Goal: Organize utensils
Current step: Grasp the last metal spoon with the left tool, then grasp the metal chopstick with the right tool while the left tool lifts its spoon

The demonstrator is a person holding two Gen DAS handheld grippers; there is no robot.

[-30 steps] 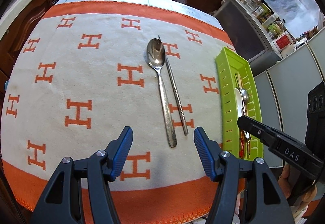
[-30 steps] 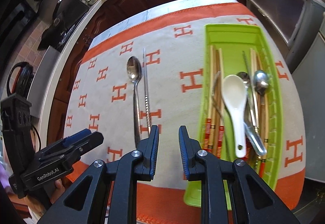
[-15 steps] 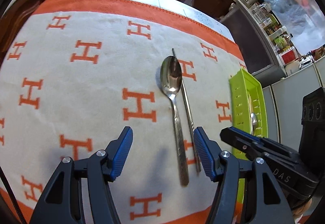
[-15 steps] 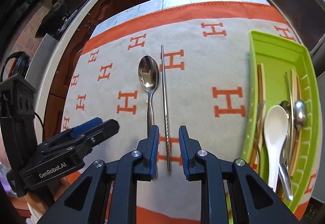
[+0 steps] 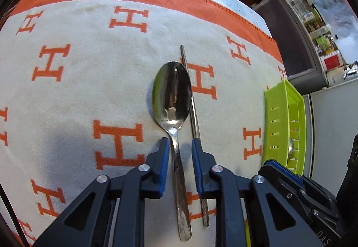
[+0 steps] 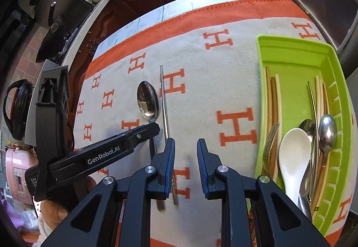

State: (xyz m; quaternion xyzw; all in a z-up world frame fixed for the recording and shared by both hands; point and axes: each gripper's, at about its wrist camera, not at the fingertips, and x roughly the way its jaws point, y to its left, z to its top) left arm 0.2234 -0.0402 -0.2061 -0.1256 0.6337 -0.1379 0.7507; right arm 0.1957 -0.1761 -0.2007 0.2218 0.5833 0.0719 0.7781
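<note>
A: Nearest first — the left gripper point(image 5: 179, 153) straddles the handle of the metal spoon point(image 5: 172, 94), and its jaws are closing. The handle runs between the blue pads, but I see a sliver of cloth on either side, so no squeeze yet.

B: And the right gripper point(image 6: 185, 157)?

A: Narrowly parted, with nothing between the pads. Its left finger sits over the near end of the metal chopstick point(image 6: 165, 108), which passes beneath it rather than into the gap.

B: So which step is this?

A: I'd call it the pick-up of the spoon, with the chopstick probably next. Both lie side by side on the orange-and-cream cloth point(image 5: 89, 90), the chopstick touching the right edge of the spoon's bowl.

B: What does the next move need?

A: A firm pinch on the thin, slippery handle, then a clean lift that doesn't drag the chopstick along.

B: And farther out?

A: The green tray point(image 6: 290, 54) to the right, well apart — already holding wooden chopsticks point(image 6: 271, 99), a white ceramic spoon point(image 6: 293, 153) and more metal cutlery. Likely the destination.
</note>
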